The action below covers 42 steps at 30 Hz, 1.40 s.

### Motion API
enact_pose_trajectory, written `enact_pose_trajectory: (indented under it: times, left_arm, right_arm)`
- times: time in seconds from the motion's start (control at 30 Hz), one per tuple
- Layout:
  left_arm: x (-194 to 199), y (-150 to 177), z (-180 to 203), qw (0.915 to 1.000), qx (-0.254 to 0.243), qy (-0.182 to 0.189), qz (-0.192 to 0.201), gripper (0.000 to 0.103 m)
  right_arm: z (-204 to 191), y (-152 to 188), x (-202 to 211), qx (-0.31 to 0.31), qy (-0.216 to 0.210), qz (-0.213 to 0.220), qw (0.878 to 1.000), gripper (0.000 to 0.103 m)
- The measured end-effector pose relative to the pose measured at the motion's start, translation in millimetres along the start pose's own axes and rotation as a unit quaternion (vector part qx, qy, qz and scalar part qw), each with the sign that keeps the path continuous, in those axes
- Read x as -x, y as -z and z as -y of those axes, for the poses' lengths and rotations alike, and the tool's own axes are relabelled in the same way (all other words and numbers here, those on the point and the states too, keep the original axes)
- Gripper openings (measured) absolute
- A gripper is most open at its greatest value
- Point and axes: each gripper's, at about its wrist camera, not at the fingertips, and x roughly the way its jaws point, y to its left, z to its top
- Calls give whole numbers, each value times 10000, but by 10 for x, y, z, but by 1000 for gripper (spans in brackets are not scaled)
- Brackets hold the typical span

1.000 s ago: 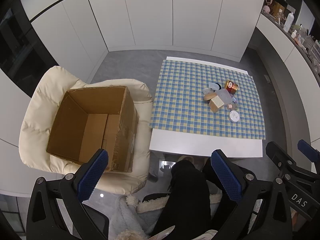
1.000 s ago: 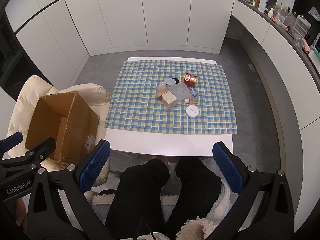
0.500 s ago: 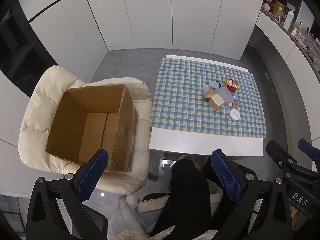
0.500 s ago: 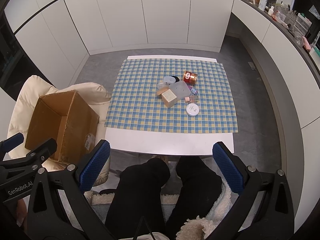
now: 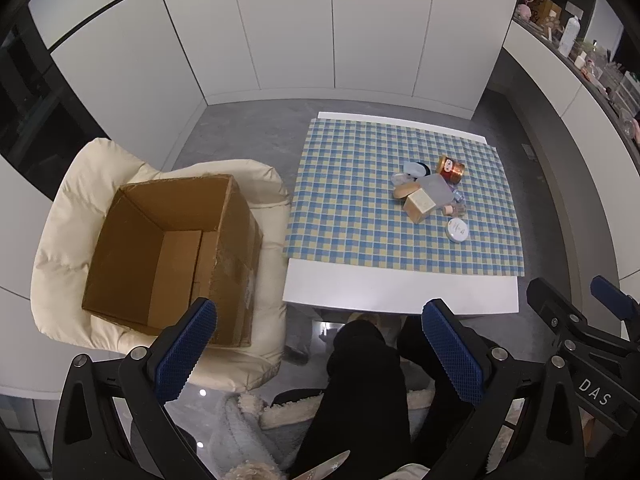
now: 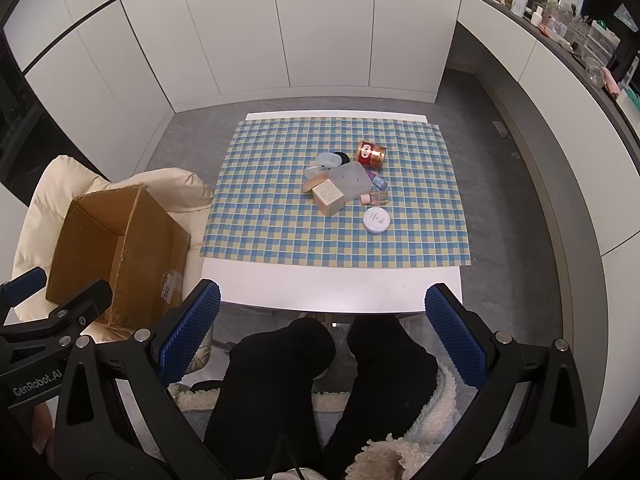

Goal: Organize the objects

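A small pile of objects lies on the blue-and-yellow checked cloth (image 6: 280, 184): a copper-red tin (image 6: 372, 154), a beige box (image 6: 329, 197), a clear plastic case (image 6: 349, 181), a white round jar (image 6: 376, 220) and a small pink bottle (image 6: 374, 198). The same tin (image 5: 451, 169) and beige box (image 5: 419, 207) show in the left wrist view. An open cardboard box (image 5: 168, 252) sits empty on a cream cushioned chair (image 5: 76, 184). My left gripper (image 5: 318, 354) and right gripper (image 6: 322, 332) hang open high above the table's near edge, holding nothing.
The white table (image 6: 340, 288) stands on a grey floor (image 6: 520, 208) with white cabinets behind. A counter with bottles and clutter (image 6: 560, 24) runs along the right. A person's black-clad legs (image 6: 280, 380) and fleecy garment (image 6: 400, 452) lie below the grippers.
Both views have drifted very slightly; the table and box sit a touch higher in frame. Nothing was grasped or moved.
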Motion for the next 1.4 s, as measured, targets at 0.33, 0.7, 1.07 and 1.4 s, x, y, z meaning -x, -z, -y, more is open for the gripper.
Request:
enact_pose_trajectory:
  times: [0.33,0.7,1.07,1.4]
  left_arm:
    - [-29,-47,284,10000,-49,34,-2,103]
    - [-228,-93,678,9998,-135,145,-89,103]
    - [-539,-165,1024,9991,-293,231,-223,103]
    - [-897,-239,1199,9982,-379,431,-150,102]
  right_arm:
    - [302,-20,-47,-130,9,-7,9999,103]
    - [681,-42,-189,-229,111,-116,9996,103]
    - [1134,-80,-461,-564,132,-253,9980,103]
    - [1375,-126,-846,-659,265,-387,9967,103]
